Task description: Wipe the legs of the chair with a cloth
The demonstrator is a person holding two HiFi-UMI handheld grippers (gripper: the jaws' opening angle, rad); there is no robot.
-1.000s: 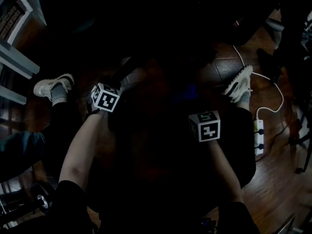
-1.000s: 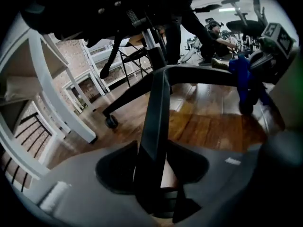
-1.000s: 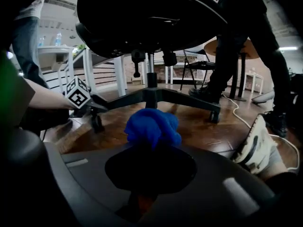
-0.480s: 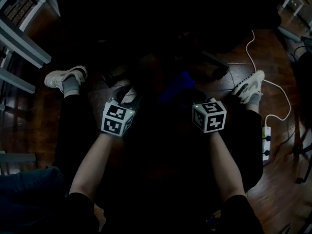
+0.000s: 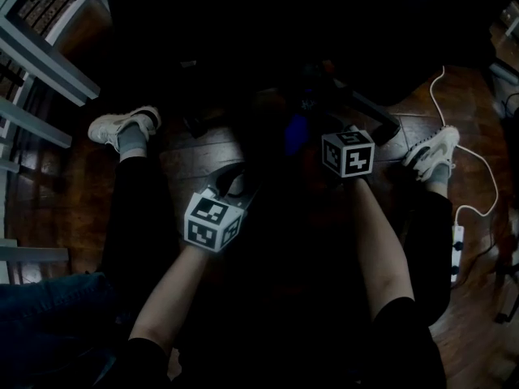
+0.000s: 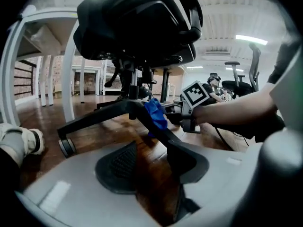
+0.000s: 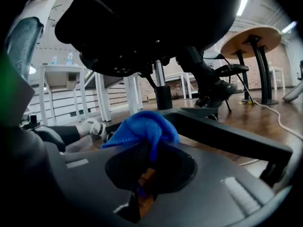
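Observation:
The office chair's black star base [image 6: 102,115] stands on the wooden floor, with its seat [image 6: 137,22] overhead. A blue cloth [image 7: 142,126] is bunched between the jaws of my right gripper [image 7: 150,161], which is shut on it. The cloth [image 6: 155,115] rests against a black chair leg [image 6: 173,136] near the hub; in the head view the cloth [image 5: 296,132] shows as a dim blue patch ahead of the right gripper [image 5: 315,134]. My left gripper [image 6: 151,162] stands open and empty, low over the floor, a short way back from that same leg. In the head view the left gripper [image 5: 231,178] sits nearer the person.
The person's feet in white shoes [image 5: 122,126] [image 5: 430,151] flank the chair base. A white cable [image 5: 478,177] and power strip [image 5: 456,250] lie on the floor at right. White table legs [image 6: 71,74] stand at left, and a caster [image 6: 66,146] ends one chair leg.
The right gripper has moved forward with the cloth, up to the chair leg. The left gripper has drawn back toward the person and rolled.

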